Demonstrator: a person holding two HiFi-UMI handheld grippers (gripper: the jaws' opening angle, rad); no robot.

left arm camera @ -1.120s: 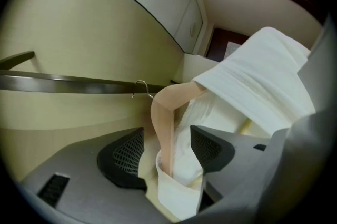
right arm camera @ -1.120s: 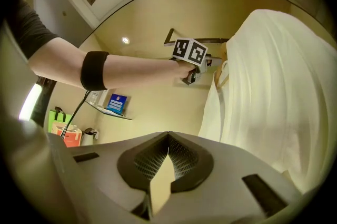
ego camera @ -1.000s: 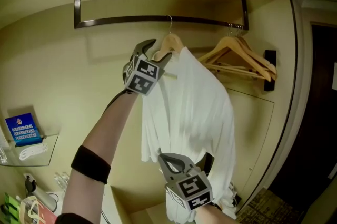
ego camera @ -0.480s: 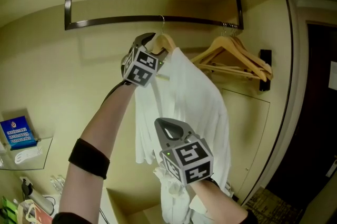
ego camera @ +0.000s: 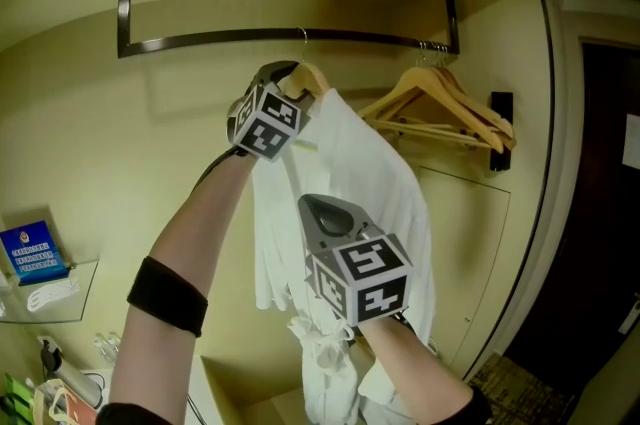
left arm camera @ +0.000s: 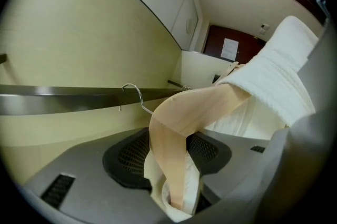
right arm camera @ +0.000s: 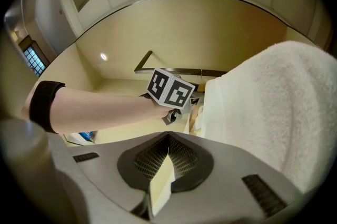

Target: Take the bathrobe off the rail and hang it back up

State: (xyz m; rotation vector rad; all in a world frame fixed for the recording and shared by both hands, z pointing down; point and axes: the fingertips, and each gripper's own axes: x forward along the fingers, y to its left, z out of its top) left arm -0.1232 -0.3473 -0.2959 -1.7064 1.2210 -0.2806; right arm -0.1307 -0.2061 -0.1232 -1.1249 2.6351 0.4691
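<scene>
White terry bathrobe [ego camera: 375, 173] on a wooden hanger [ego camera: 312, 75], hooked over a dark metal rail [ego camera: 220, 40].

Head view: the left gripper [ego camera: 287, 73] reaches up to the hanger's left shoulder. The hanger's peak lies at the tips of its jaws and the rail runs just above them. The right gripper [ego camera: 325, 209] is held in front of the robe's middle with its jaws pointing upward. Bunched cloth hangs directly below it. Spare wooden hangers [ego camera: 450, 108] hang on the same rail, well off to the right of both pairs of jaws.

Left gripper view: the left gripper [left arm camera: 176, 191] has just been closing its jaws, which pinch the wooden hanger [left arm camera: 176, 128] along with a fold of white robe cloth wrapped round it. The wire hook [left arm camera: 134, 92] rises just beyond the jaws and sits over the rail [left arm camera: 63, 96]. The bathrobe [left arm camera: 274, 75] drapes to the right of the jaws.

Right gripper view: the right gripper [right arm camera: 163, 175] has its jaws pressed together on a thin cream fold of the robe's cloth, seen edge-on between the pads. The bulk of the bathrobe [right arm camera: 274, 112] fills the space to the right of the jaws. Ahead of them and higher, the left gripper [right arm camera: 179, 110] shows its marker cube [right arm camera: 171, 90] at the hanger, with the rail [right arm camera: 174, 71] behind.
</scene>
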